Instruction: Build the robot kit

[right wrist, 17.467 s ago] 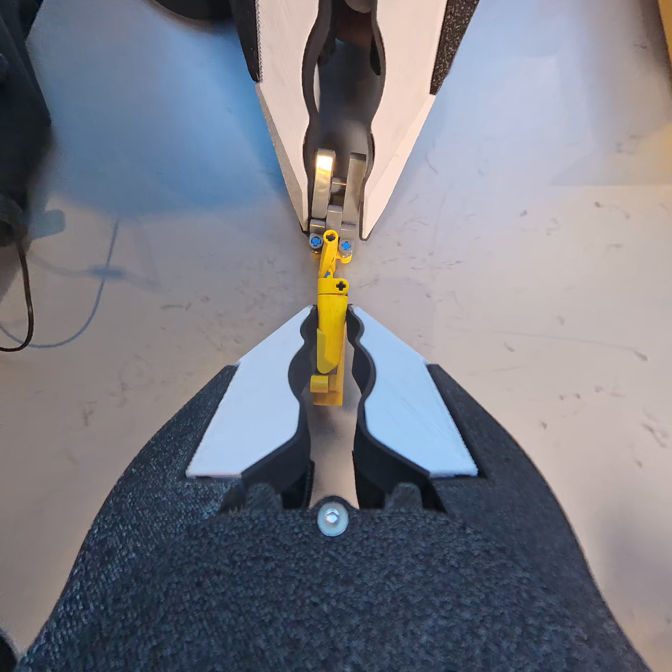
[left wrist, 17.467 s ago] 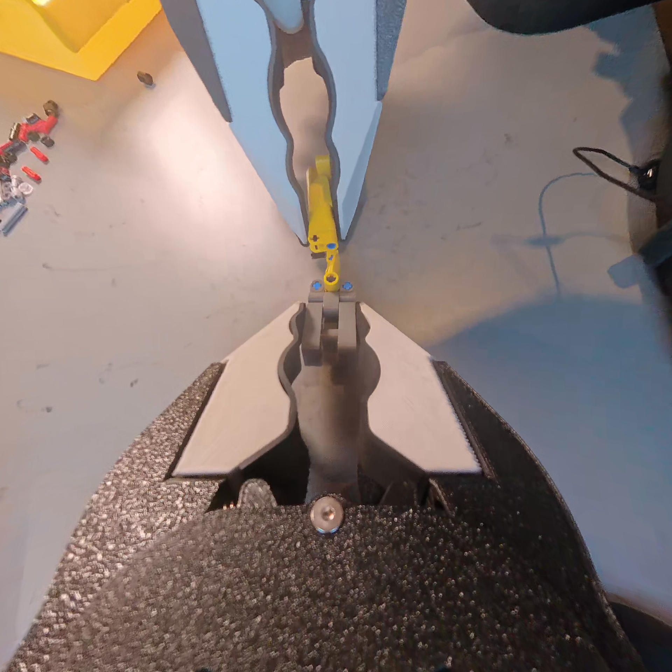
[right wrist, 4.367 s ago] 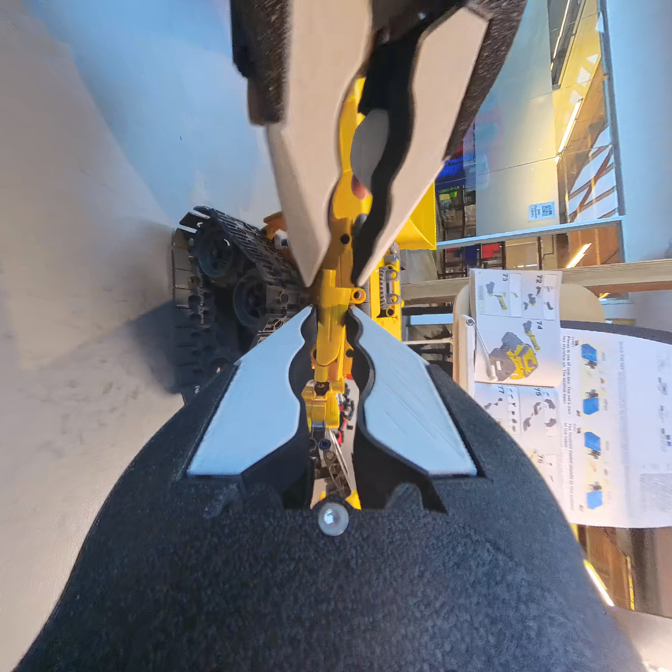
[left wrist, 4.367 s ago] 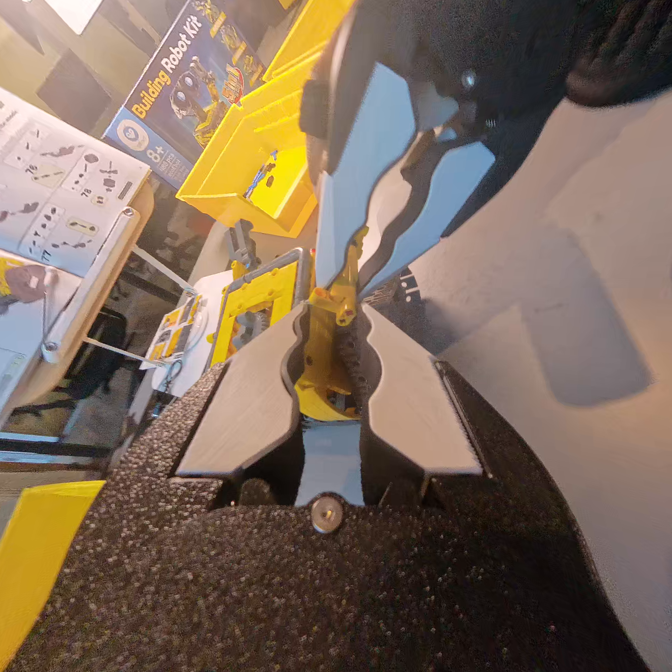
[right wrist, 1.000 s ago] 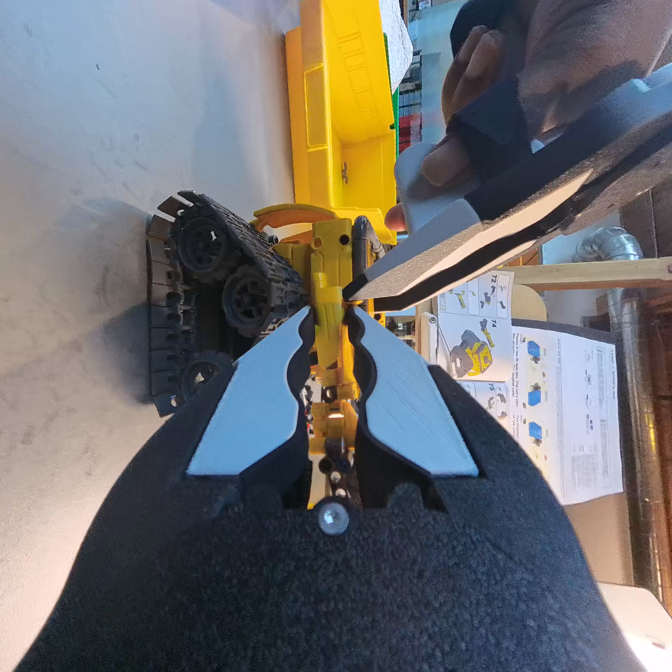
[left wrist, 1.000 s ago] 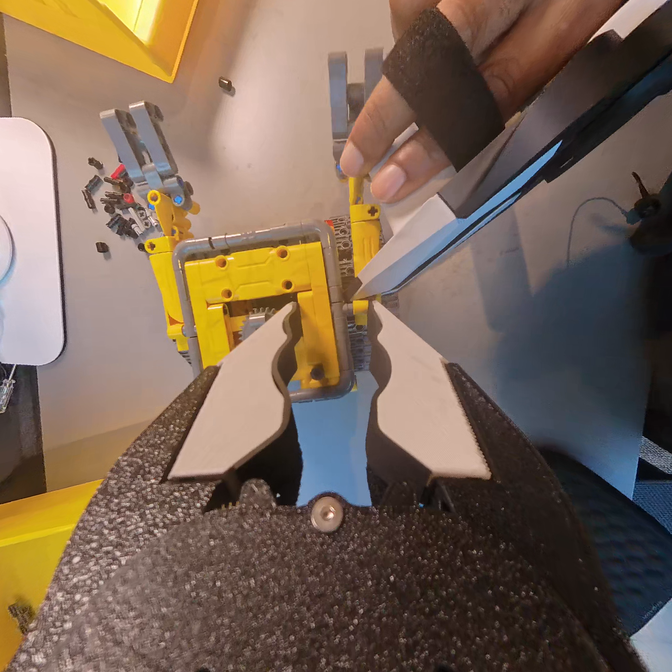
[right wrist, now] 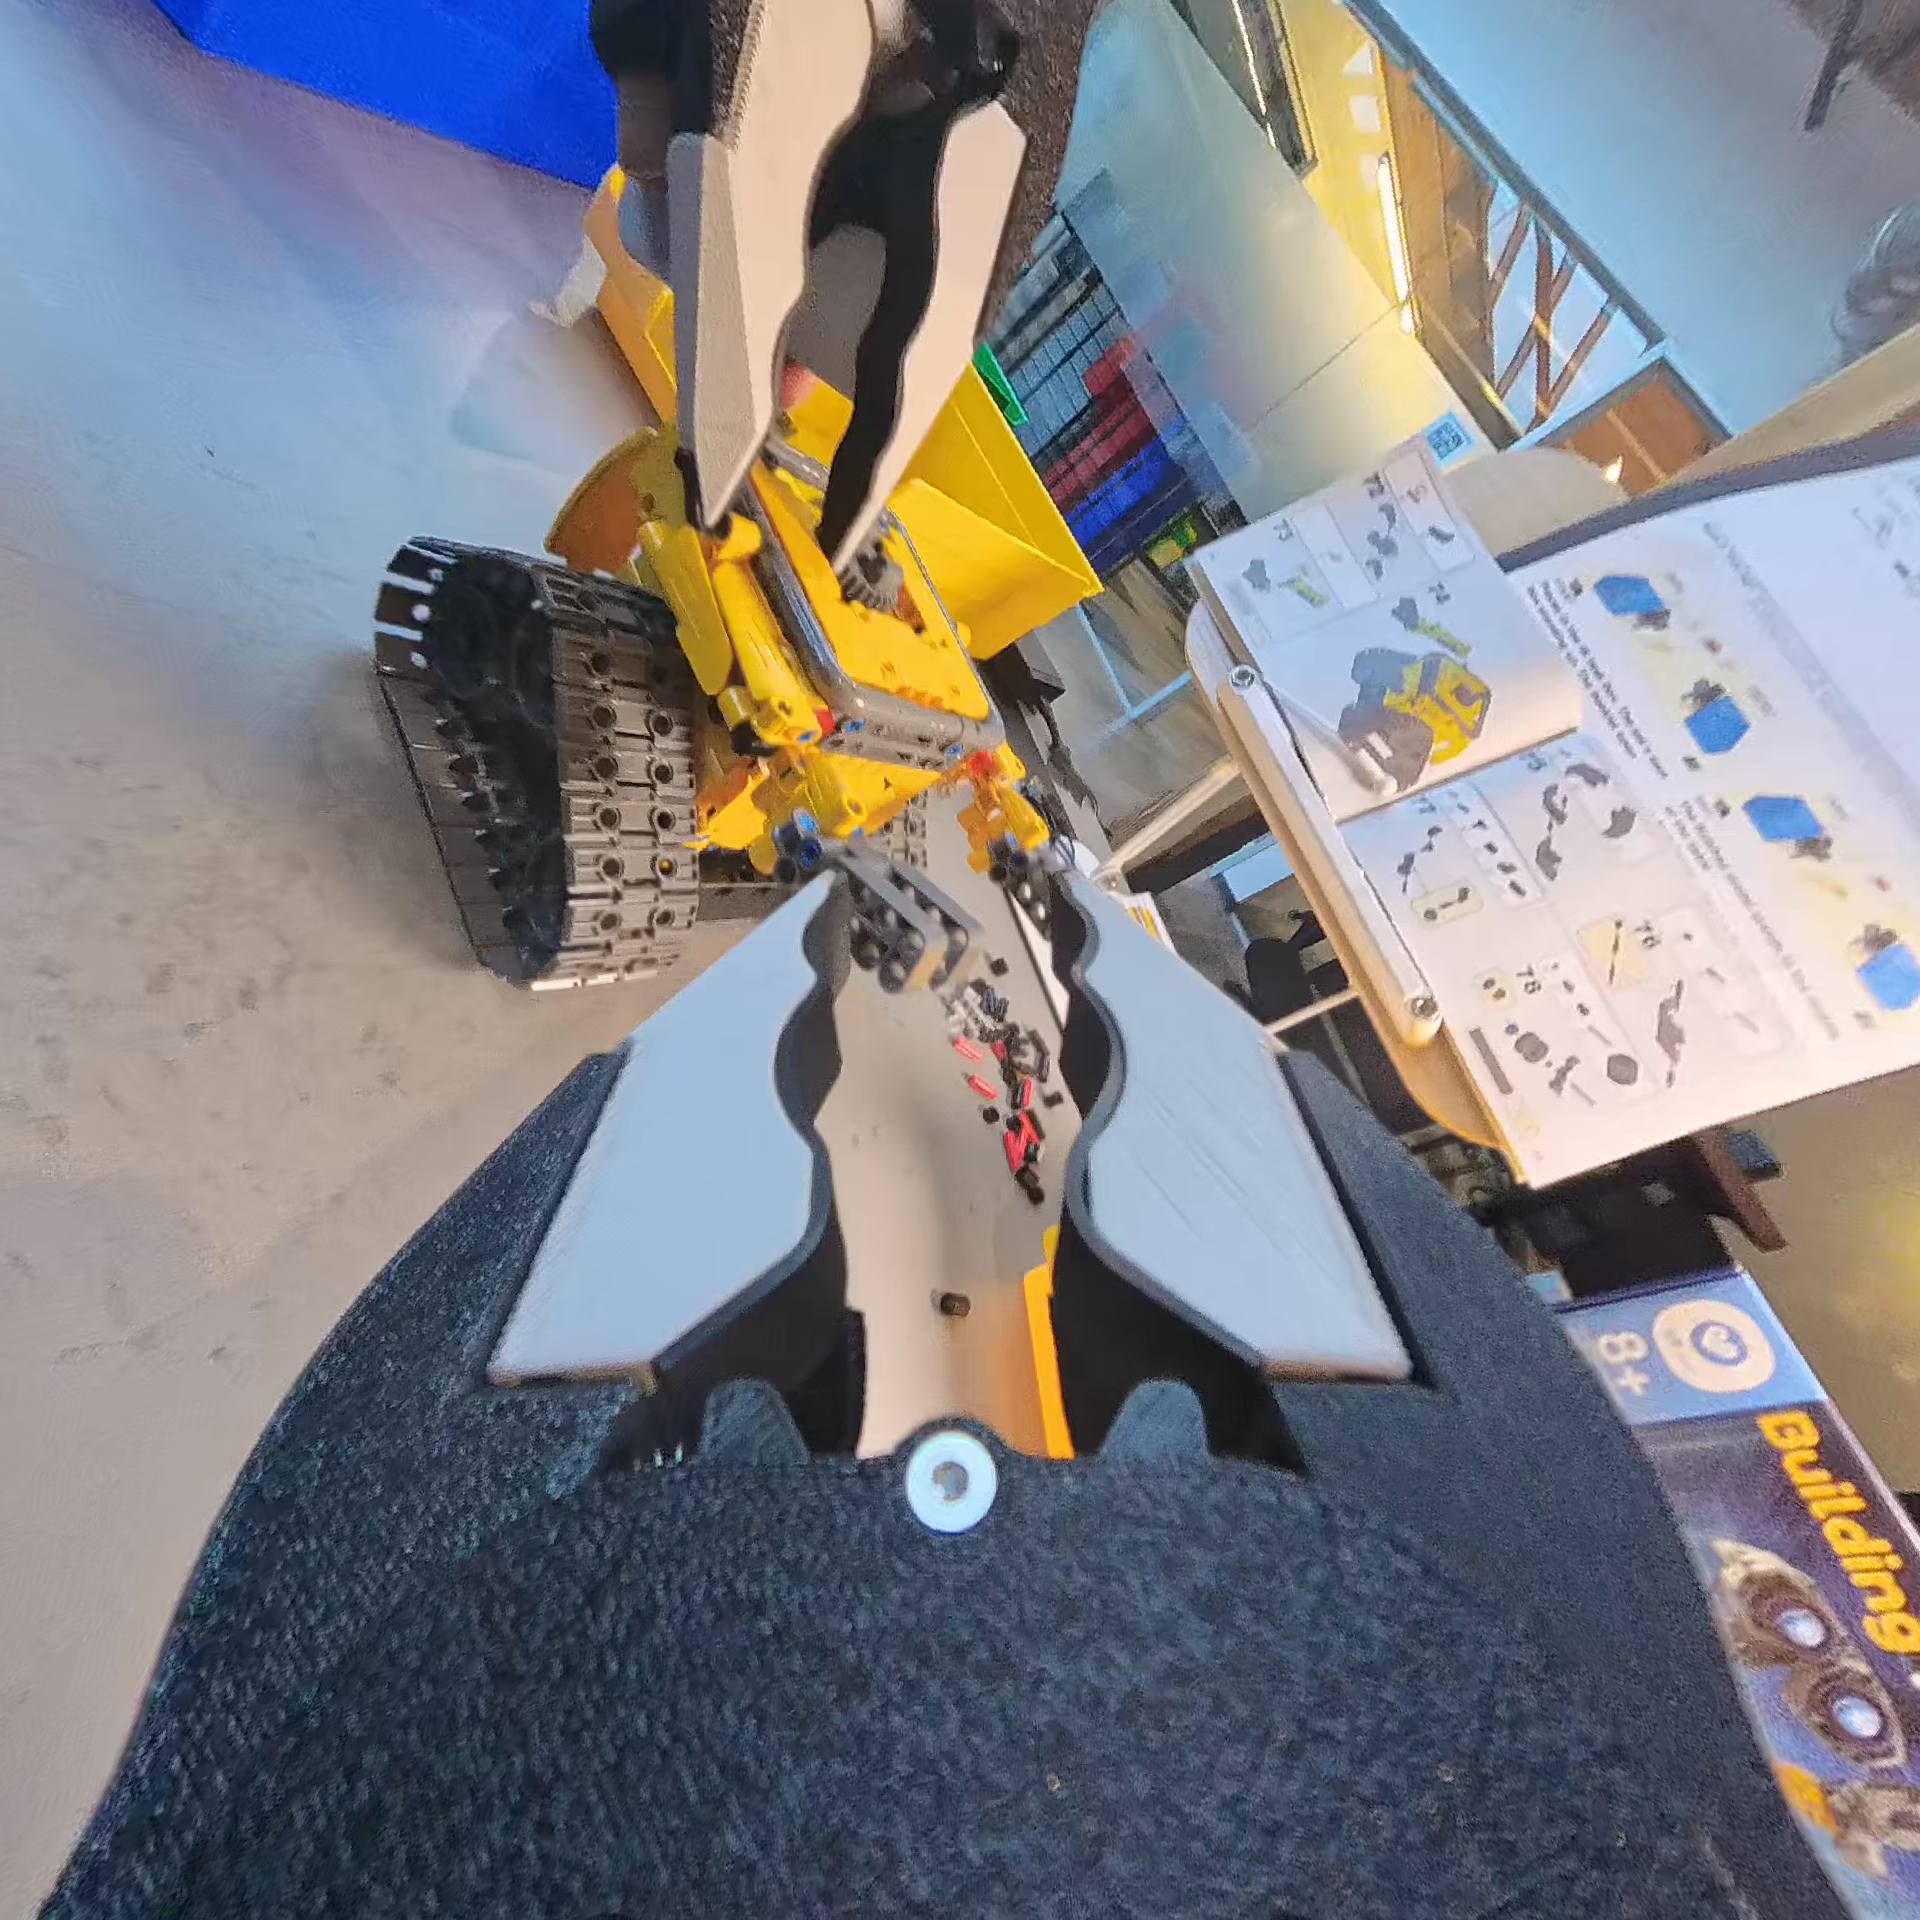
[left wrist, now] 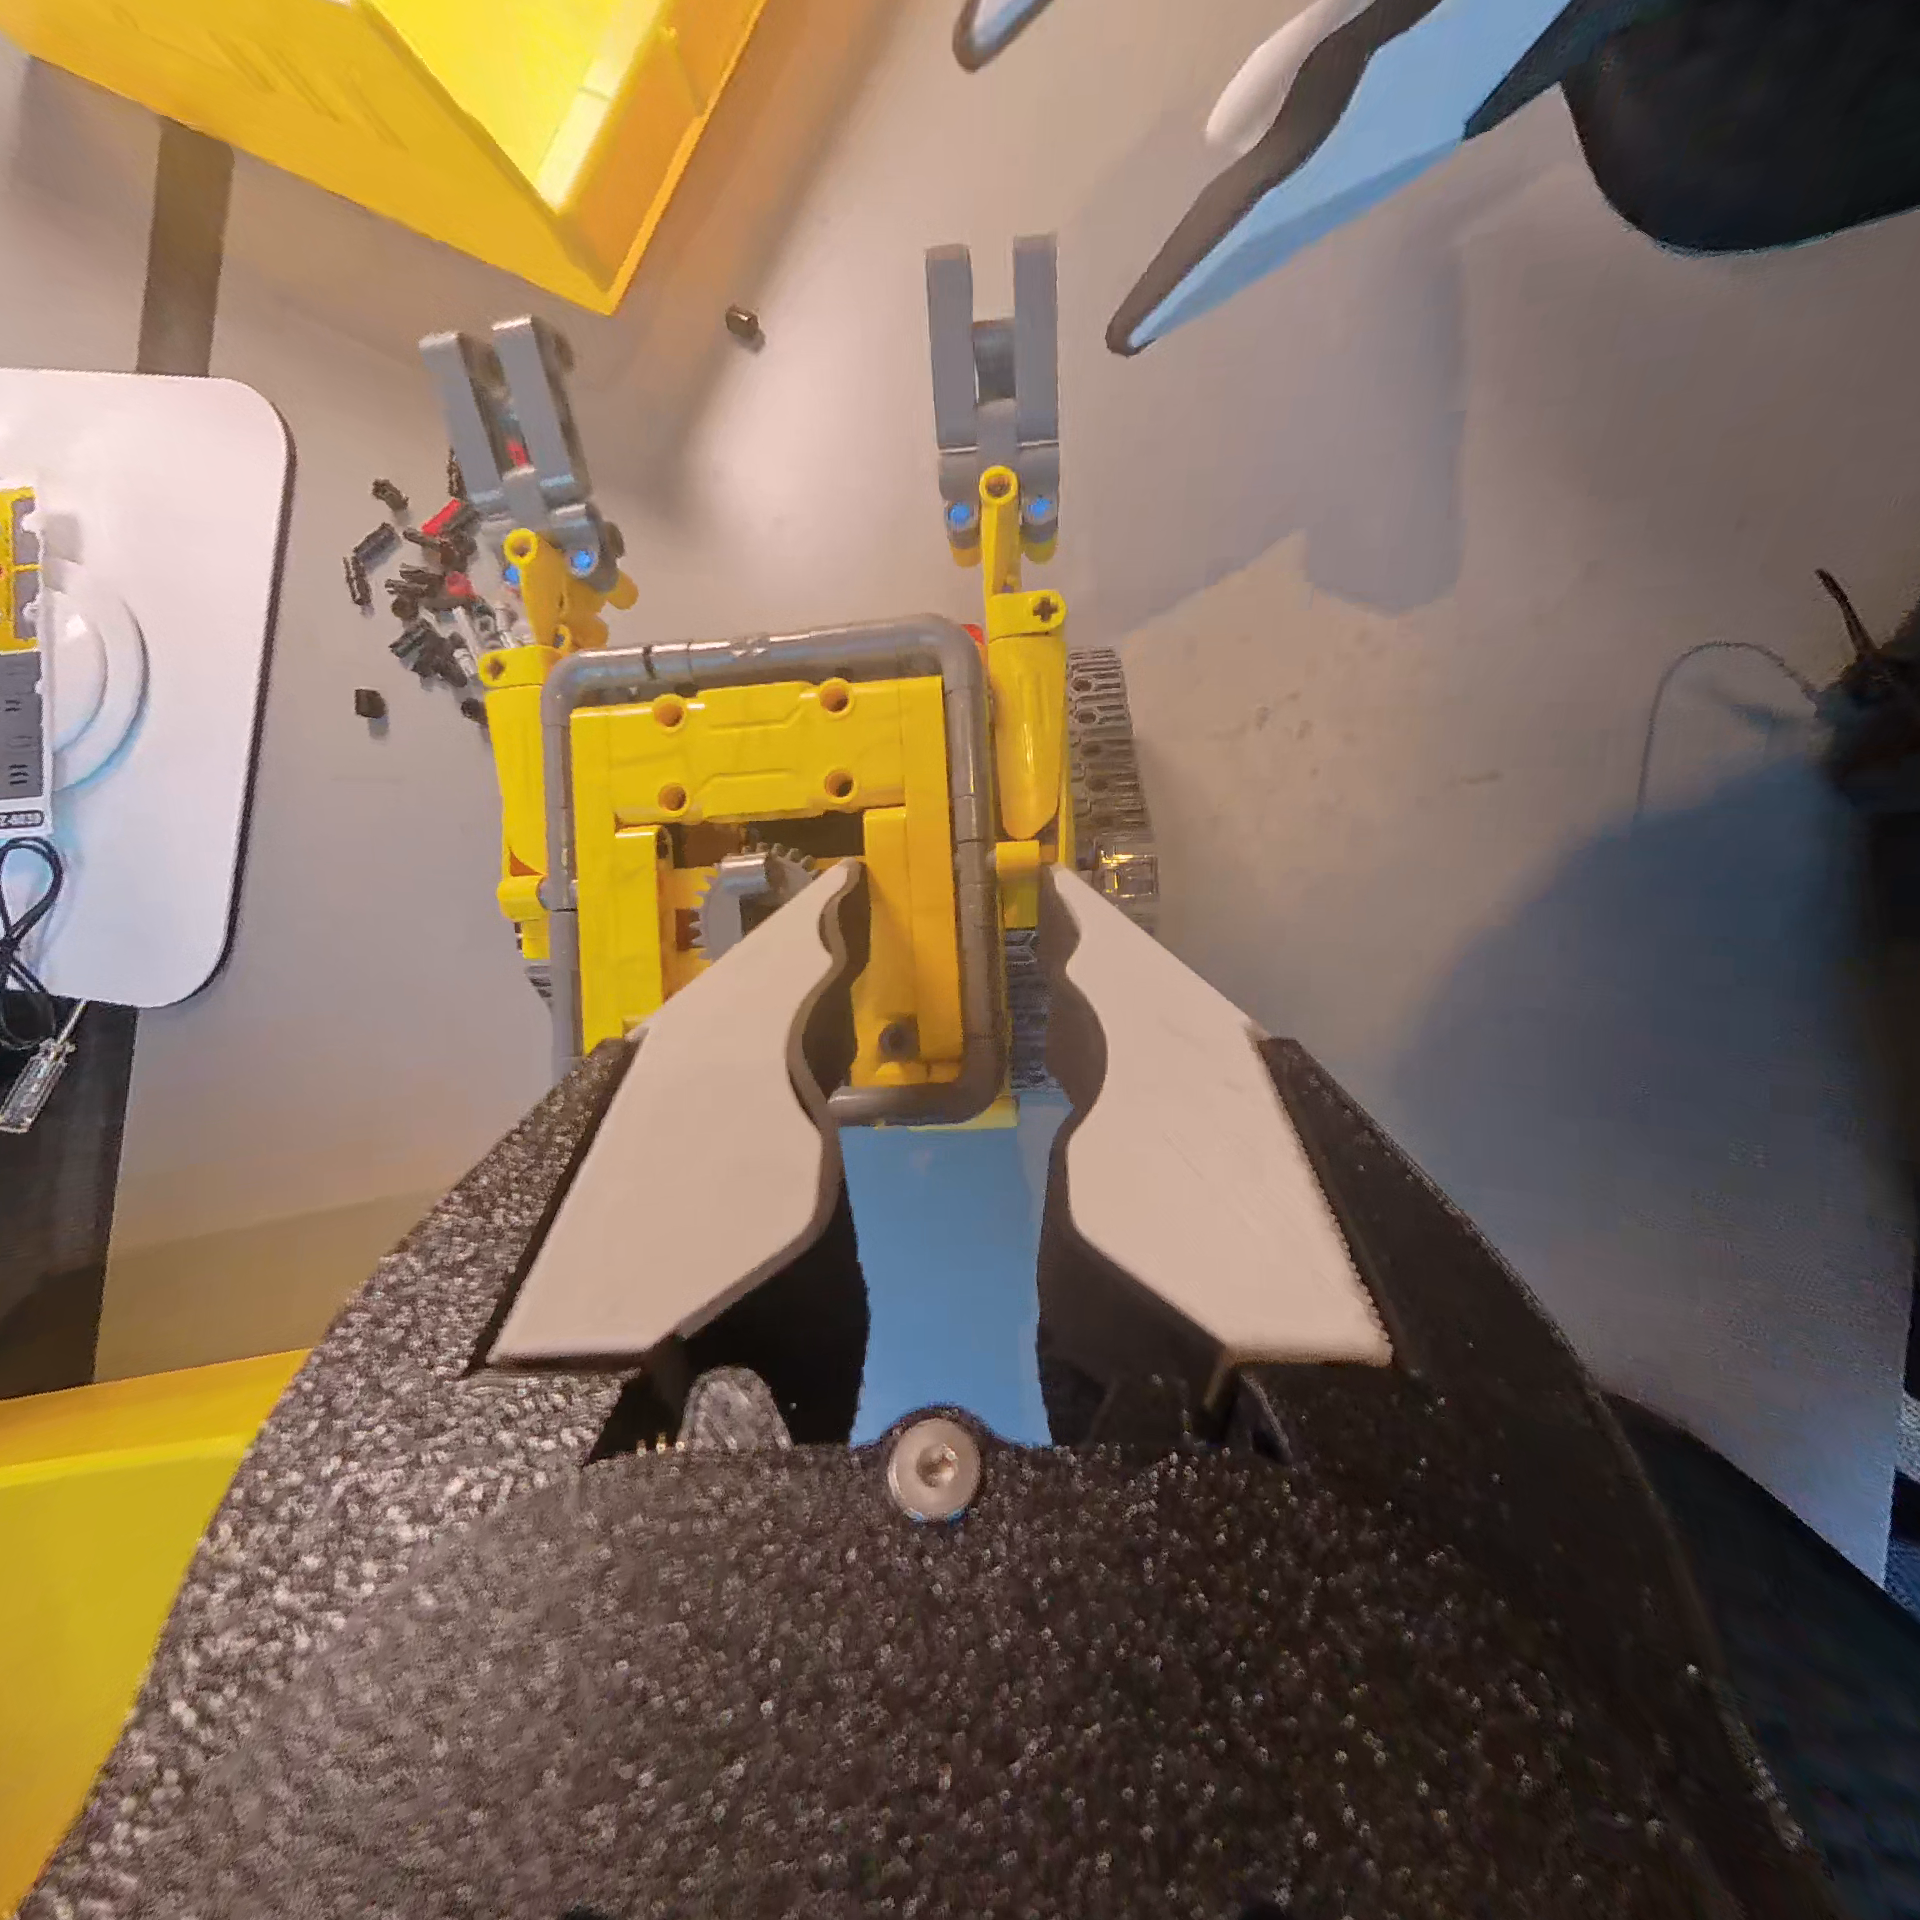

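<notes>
The left tool (left wrist: pixel 951 894) is seen with its jaws apart, set astride the rear corner post of the yellow tracked brick model (left wrist: pixel 769 748). Whether the post is being pinched cannot be told. The model stands on the tabletop (left wrist: pixel 1351 831). It is judged light and stiff, but it is held together by press-fits, so the grey cab frame (left wrist: pixel 971 831) is thought the soundest hold. The two grey claw arms (left wrist: pixel 992 353) at the model's front are judged easily knocked off.

The right tool (right wrist: pixel 945 894) is open and empty, with one claw arm just beyond its tips. Loose pins (left wrist: pixel 416 592) are scattered beside the model's front left corner. A yellow bin (left wrist: pixel 468 114) lies beyond the model, and an instruction booklet (right wrist: pixel 1558 831) is propped well apart from it.
</notes>
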`<control>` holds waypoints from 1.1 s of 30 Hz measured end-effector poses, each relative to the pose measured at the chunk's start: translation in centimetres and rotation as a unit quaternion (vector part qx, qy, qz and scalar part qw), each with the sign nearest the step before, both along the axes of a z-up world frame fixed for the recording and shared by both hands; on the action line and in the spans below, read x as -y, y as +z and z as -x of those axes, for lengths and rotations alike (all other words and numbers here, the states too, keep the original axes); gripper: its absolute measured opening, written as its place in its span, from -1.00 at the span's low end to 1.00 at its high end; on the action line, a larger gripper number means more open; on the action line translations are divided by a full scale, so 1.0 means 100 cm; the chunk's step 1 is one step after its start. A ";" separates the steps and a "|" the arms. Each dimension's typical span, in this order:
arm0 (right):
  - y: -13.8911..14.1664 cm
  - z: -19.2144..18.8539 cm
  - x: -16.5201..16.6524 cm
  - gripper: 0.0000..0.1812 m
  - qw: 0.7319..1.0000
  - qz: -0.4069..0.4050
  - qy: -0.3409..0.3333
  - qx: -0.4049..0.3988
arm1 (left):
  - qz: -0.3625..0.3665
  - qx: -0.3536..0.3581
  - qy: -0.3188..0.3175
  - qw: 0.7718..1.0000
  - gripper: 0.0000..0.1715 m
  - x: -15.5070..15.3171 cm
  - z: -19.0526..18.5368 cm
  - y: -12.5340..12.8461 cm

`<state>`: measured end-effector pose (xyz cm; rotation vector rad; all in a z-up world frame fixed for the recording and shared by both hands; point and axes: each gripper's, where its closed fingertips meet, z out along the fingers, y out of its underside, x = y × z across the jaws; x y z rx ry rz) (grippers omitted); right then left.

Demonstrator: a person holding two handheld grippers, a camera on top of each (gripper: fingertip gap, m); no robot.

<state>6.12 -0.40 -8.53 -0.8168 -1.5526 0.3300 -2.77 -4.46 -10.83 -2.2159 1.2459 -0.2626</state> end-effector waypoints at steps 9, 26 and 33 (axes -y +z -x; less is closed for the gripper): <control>-0.020 -0.007 -0.020 -0.55 0.998 0.061 0.000 0.017 | 0.008 0.000 -0.006 1.000 -0.63 -0.001 -0.003 0.000; -0.036 0.005 -0.034 -0.88 0.986 0.111 -0.123 -0.027 | -0.033 0.077 0.027 0.996 -0.64 0.000 -0.006 0.000; -0.033 0.005 -0.038 -0.63 0.991 0.030 -0.129 0.001 | -0.042 0.098 0.027 0.994 -0.64 0.000 -0.006 0.001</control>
